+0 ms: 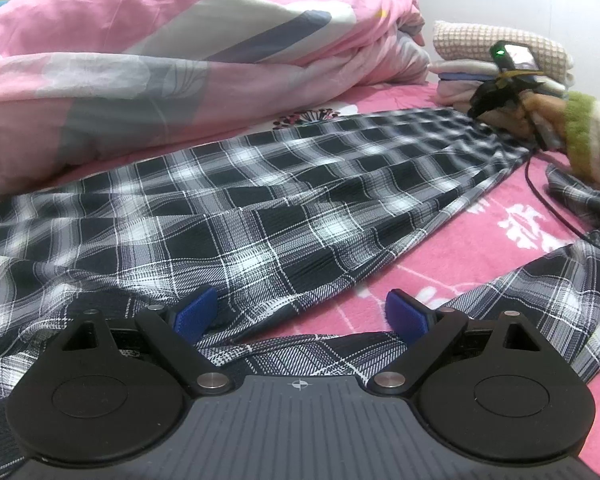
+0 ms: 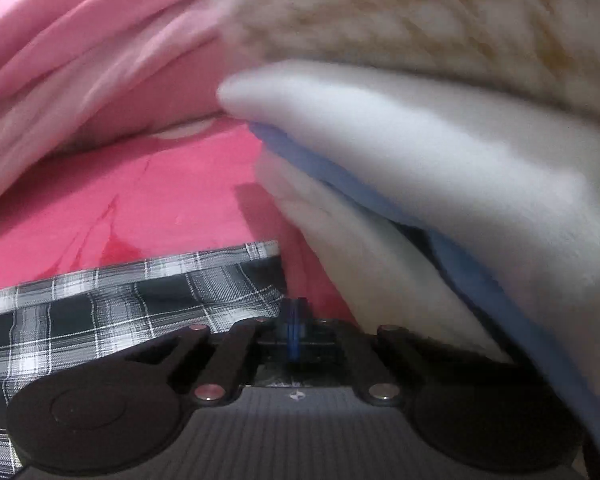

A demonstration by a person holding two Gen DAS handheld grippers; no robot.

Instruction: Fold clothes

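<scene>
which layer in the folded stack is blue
The thin blue layer in the folded stack, sandwiched between white layers and below the beige waffle-knit top piece; every other layer is pale.

Black-and-white plaid garment (image 1: 260, 208) spread flat and rumpled across pink bedsheet (image 1: 440, 256)

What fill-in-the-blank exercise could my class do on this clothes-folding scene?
1. The left gripper has its jaws ____ above the plaid garment.
2. The right gripper has its blue pads pressed ____ beside the plaid hem.
3. The bedsheet under the garment is ____ in colour.
4. The top item of the folded stack has a ____ pattern.

Missing words: open; together; pink; checked
</scene>
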